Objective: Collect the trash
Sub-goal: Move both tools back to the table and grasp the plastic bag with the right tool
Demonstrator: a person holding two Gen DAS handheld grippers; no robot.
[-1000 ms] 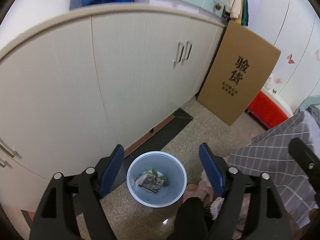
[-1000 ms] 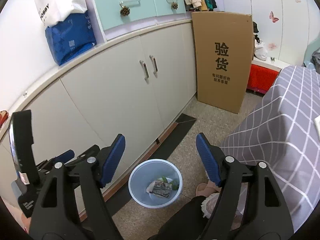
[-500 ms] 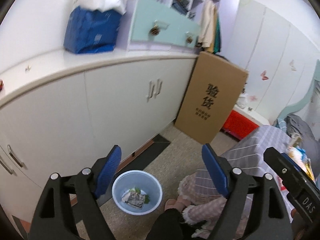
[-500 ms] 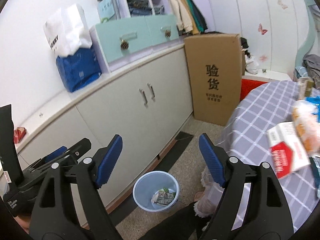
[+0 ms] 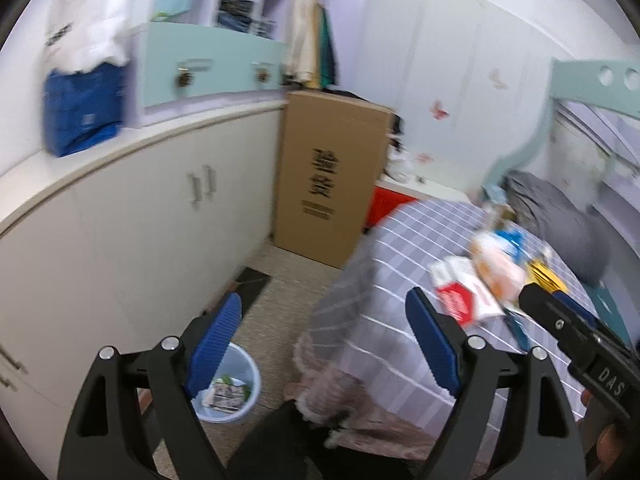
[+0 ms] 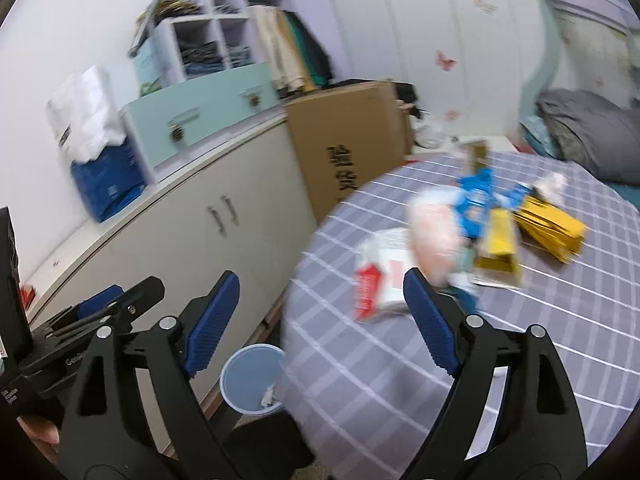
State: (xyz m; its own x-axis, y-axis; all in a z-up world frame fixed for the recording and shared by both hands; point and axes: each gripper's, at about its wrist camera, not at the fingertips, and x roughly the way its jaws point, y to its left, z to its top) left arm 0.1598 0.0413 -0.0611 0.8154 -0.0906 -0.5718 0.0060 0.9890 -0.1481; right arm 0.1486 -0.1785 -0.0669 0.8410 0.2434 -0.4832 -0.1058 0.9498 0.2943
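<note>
A pale blue bin stands on the floor by the cabinet, with crumpled wrappers inside it; the right wrist view shows the bin beside the table's edge. On the grey checked tablecloth lies a blurred heap of trash: a red-and-white packet, a pink bag, a blue packet and a yellow box. My left gripper is open and holds nothing. My right gripper is over the table's near edge; its jaws are opening, with nothing between them.
A long white cabinet runs along the left wall. A tall cardboard box leans at its far end, with a red crate beside it. Grey clothing lies behind the table. A person's dark-clad leg is by the bin.
Both views have swung up and to the right, from the bin on the floor to the table with the trash. Both pairs of jaws stand a little wider.
</note>
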